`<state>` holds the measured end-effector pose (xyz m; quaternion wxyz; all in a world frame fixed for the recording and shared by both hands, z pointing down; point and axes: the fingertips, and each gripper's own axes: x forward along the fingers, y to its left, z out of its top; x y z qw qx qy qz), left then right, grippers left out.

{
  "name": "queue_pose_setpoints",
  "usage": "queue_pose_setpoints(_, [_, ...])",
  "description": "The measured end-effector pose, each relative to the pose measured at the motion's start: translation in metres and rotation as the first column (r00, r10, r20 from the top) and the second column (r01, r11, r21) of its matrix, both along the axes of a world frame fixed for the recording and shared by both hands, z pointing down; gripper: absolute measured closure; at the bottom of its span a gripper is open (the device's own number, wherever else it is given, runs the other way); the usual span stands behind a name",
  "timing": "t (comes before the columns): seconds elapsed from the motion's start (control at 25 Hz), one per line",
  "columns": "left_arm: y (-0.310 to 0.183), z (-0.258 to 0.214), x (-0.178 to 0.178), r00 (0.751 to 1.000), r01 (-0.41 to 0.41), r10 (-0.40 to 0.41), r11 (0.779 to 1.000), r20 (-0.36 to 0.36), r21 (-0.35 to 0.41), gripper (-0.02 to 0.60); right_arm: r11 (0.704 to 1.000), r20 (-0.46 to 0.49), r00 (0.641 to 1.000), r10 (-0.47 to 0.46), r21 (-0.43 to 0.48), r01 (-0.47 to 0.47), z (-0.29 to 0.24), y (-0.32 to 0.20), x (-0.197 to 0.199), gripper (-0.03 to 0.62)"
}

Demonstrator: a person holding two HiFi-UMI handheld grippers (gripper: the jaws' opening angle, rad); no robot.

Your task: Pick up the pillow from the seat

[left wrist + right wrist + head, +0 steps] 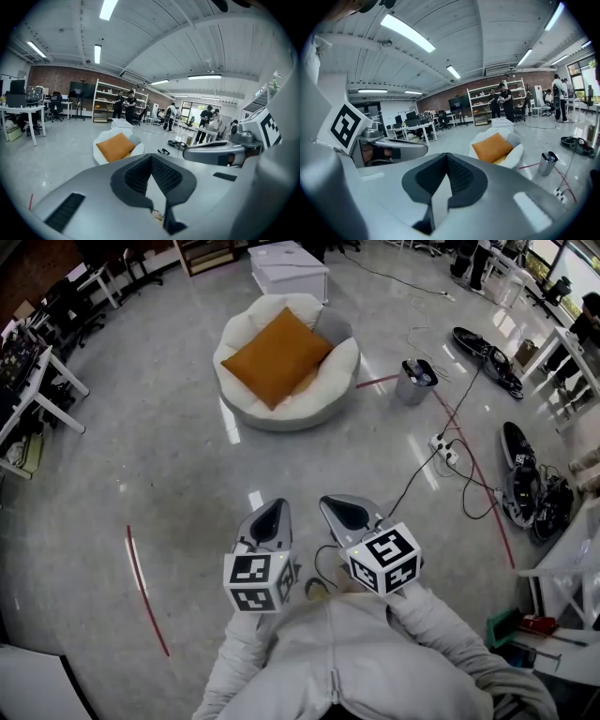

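Observation:
An orange square pillow (277, 355) lies on a round white cushioned seat (246, 405) standing on the grey floor well ahead of me. The pillow (115, 146) also shows in the left gripper view, and the pillow (492, 146) in the right gripper view. My left gripper (269, 516) and right gripper (339, 511) are held side by side close to my body, far short of the seat. Both are shut with nothing between their jaws.
A small grey bin (413, 380) stands right of the seat. Black cables and a power strip (444, 448) run across the floor at right, with red tape lines (141, 583). A white box (288, 268) sits behind the seat. Desks (28, 381) line the left side.

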<state>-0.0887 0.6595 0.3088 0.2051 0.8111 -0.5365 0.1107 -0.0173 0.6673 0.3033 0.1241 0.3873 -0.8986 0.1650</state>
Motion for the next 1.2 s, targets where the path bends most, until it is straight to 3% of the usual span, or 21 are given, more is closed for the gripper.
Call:
queue_pose_setpoints(0.48, [-0.062, 0.003, -0.007, 0.999, 0.040, -0.040, 0.999, -0.009, 0.001, 0.580, 0.998, -0.006, 0.998, -0.057, 0.007, 0.057, 0.005, -0.065, -0.008, 0.594])
queue_pose_setpoints(1.2, [-0.289, 0.001, 0.008, 0.989, 0.147, -0.148, 0.989, -0.014, -0.025, 0.580, 0.985, -0.070, 0.983, -0.171, 0.015, 0.173, -0.008, -0.306, 0.014, 0.594])
